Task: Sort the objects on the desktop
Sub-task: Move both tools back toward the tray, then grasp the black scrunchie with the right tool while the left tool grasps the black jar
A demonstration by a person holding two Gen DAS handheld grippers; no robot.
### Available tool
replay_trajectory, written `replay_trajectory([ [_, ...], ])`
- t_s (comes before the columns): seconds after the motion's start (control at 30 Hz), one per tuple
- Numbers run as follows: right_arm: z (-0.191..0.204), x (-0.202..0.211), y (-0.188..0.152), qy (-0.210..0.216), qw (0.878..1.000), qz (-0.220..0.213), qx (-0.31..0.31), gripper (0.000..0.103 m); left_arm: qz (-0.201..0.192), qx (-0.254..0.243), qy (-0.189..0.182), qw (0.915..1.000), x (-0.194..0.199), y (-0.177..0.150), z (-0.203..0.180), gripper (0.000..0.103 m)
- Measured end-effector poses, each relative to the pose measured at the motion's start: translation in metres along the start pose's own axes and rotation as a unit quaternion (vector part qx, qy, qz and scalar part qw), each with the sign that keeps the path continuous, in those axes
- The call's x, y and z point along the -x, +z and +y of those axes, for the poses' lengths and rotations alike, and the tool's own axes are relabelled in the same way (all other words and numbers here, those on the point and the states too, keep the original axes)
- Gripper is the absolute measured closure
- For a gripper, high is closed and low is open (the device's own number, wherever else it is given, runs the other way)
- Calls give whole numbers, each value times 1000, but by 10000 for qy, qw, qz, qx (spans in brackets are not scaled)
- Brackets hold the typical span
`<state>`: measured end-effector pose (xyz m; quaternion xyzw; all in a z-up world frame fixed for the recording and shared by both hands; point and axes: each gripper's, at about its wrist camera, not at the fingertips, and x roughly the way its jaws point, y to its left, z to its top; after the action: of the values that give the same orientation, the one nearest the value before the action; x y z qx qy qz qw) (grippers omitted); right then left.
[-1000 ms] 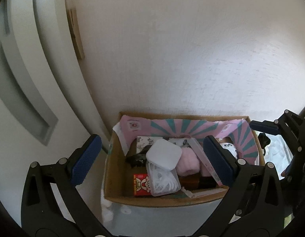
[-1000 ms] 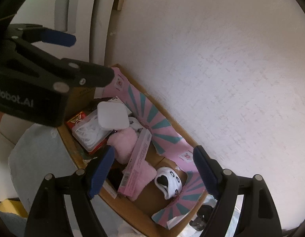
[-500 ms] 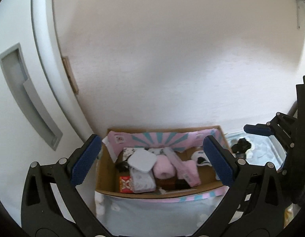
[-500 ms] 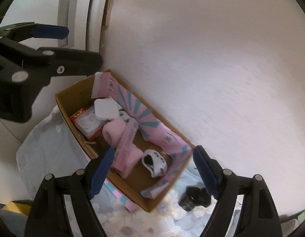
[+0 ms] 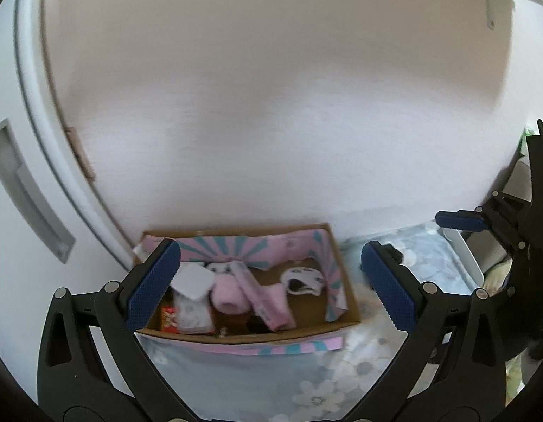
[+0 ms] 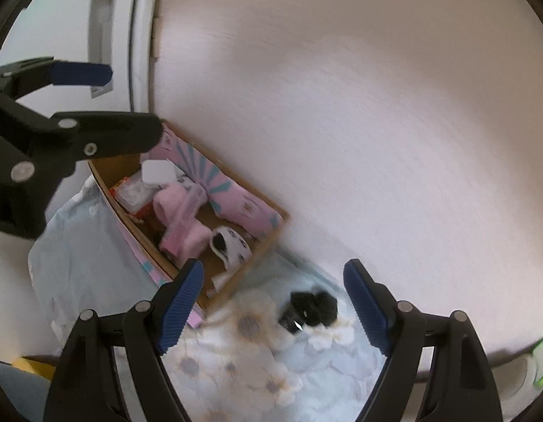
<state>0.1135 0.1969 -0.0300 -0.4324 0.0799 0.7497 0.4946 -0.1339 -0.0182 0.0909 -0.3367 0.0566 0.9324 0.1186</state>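
A cardboard box (image 5: 345,281) lined with pink and teal paper stands against the wall on a floral cloth. In it lie a white square case (image 5: 192,277), a pink fluffy roll (image 5: 229,292), a long pink packet (image 5: 261,299), a black-and-white sock (image 5: 303,277) and a small red carton (image 5: 168,318). My left gripper (image 5: 269,274) hangs open above and in front of the box, holding nothing. My right gripper (image 6: 275,299) is open too, empty, over the cloth beside the box (image 6: 268,242). A small black object (image 6: 310,311) lies on the cloth between its fingers' line of sight.
The pale wall rises right behind the box. A white door with a recessed handle (image 5: 21,190) is at the left. The light blue floral cloth (image 5: 257,379) covers the surface. A white bin (image 5: 461,249) stands at the far right.
Both grippers have drawn back and risen from the box, which now looks smaller and lower. The black object and more of the cloth have come into view. Both stay open.
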Motion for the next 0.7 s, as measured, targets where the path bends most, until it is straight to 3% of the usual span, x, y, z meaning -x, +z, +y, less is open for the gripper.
replay_trajectory([
  [0.17,-39,0,-39,149,9986,183,-477,24,368,-261,-197,9988,-17,-1,-35,0],
  [0.33,-77,-1,-73,343,9946,362,-913,24,481,-542,-495,9961,-32,-8,-76,0],
  [0.5,-116,-13,-94,514,9904,506,-1180,24,680,-580,-852,9923,-54,-35,-124,0],
  [0.7,-153,-49,-102,1011,9867,462,-1183,24,647,-599,-656,9939,-91,-73,-170,0],
])
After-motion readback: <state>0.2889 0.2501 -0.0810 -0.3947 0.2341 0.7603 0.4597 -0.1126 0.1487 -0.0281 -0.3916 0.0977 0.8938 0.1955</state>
